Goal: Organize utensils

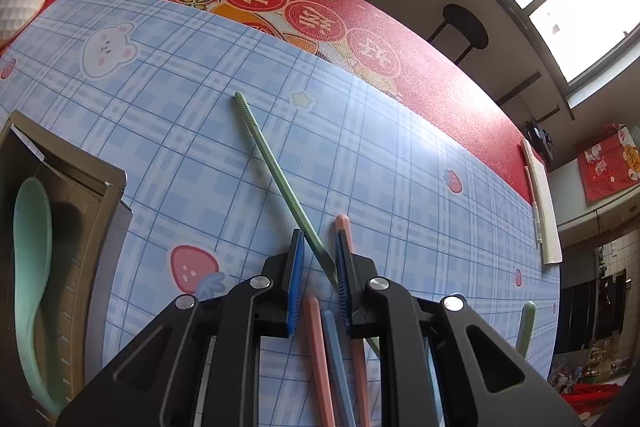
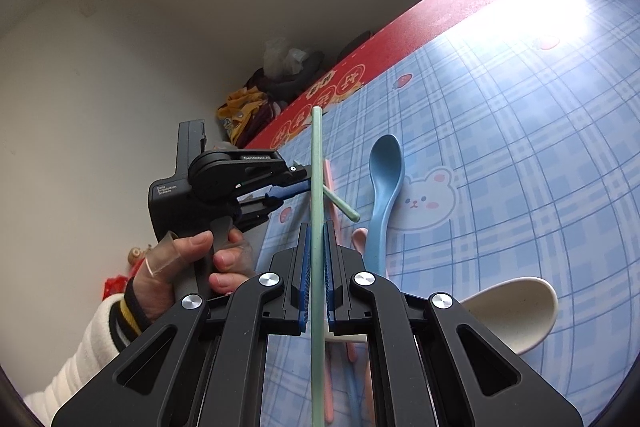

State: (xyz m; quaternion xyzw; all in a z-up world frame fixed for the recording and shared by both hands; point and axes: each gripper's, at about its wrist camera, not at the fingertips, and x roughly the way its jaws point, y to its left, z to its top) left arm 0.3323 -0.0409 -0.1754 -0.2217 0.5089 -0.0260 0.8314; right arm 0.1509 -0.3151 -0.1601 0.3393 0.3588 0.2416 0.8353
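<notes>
My left gripper (image 1: pixel 319 251) is open over the blue plaid mat (image 1: pixel 200 147); a green chopstick (image 1: pixel 276 167) lies slanted on the mat and passes between its blue pads, touching the right one. Pink (image 1: pixel 318 355) and blue (image 1: pixel 338 367) chopsticks lie below it. A mint spoon (image 1: pixel 32 267) rests in the grey tray (image 1: pixel 92 227) at left. My right gripper (image 2: pixel 316 239) is shut on a second green chopstick (image 2: pixel 316 167), held above the mat. The left gripper (image 2: pixel 298 187) shows beside it, around the other green chopstick (image 2: pixel 342 207). A blue spoon (image 2: pixel 382 183) and a cream spoon (image 2: pixel 516 311) lie on the mat.
A red mat (image 1: pixel 400 39) with Chinese characters lies beyond the plaid mat. A cream folded case with a pen (image 1: pixel 544 203) sits at the far right edge. A white textured box (image 1: pixel 24 3) stands far left. A green utensil handle (image 1: pixel 526 327) shows at lower right.
</notes>
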